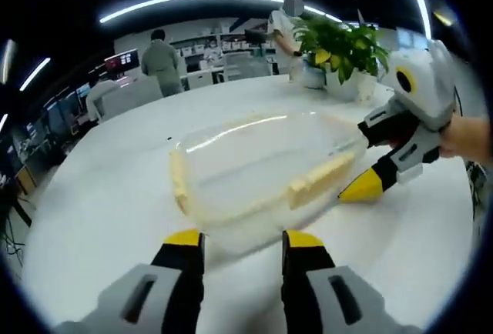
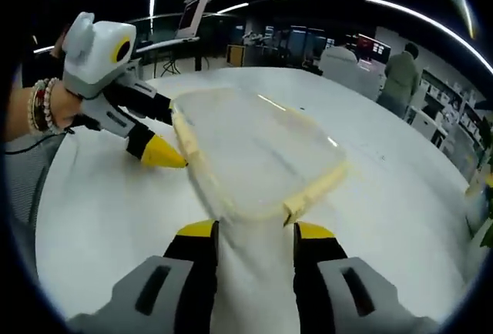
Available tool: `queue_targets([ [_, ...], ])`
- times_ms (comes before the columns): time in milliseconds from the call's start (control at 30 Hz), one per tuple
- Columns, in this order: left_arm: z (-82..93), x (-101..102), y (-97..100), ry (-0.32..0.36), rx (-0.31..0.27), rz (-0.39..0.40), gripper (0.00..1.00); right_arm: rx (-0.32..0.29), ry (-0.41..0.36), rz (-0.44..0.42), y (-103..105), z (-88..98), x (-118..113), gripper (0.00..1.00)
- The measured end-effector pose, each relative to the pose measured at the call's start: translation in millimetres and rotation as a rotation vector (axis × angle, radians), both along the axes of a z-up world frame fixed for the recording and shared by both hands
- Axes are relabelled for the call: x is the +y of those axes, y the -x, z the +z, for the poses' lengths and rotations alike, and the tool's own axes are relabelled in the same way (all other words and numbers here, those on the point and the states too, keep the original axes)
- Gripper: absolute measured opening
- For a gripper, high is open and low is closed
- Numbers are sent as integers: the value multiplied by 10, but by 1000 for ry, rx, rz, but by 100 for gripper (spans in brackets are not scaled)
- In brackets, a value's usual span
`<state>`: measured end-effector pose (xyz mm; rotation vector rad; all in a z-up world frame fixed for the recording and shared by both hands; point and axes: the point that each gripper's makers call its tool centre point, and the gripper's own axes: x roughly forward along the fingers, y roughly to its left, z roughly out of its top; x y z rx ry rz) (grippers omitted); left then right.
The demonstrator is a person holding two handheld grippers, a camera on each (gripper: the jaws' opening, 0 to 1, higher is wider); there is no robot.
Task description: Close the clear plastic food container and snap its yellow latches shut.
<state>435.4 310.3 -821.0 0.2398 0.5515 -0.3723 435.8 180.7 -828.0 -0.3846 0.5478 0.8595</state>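
While both tools sit at opposite ends of it, the clear plastic container (image 1: 258,172) lies flat on the white round tabletop (image 1: 115,195), lid on, its long axis running roughly between the two tools. Contents: none visible through the plastic, though motion blur softens the walls.

Left gripper view: left tool (image 1: 242,245) low in frame, yellow-tipped jaws apart with a moderate gap, holding nothing; the container's near edge lies just beyond the tips. A yellow latch (image 1: 320,180) runs along the container's right side, another (image 1: 179,182) along its left side. The right tool (image 1: 362,166) enters from the right, held by a hand (image 1: 466,138); one jaw lies along the container's far right corner, the lower yellow tip just beside the latch. Whether it pinches the rim, I cannot tell.

Right gripper view: right tool (image 2: 256,234), jaws apart, the container's near corner (image 2: 254,211) lying between the tips; contact not resolvable. Container (image 2: 258,149) stretches away toward upper left.

Background: potted plant (image 1: 343,49) at the tabletop's far edge; people standing at desks beyond.
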Motion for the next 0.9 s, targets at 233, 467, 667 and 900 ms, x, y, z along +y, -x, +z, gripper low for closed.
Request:
queue_targets([
  [233,-8,179,-9,-23,-7,22,15,29,-33,-29,-134,-22,31,11],
  [467,28,285,-73,-48,-30,60,7,10,-56,-15,-104,51,118,0],
  [667,88,340,-159,-44,-49,99,1,13,-70,-2,-73,57,177,0],
  [900,147,386,-156,-1,-59,150,0,20,-87,-59,-90,46,67,0],
])
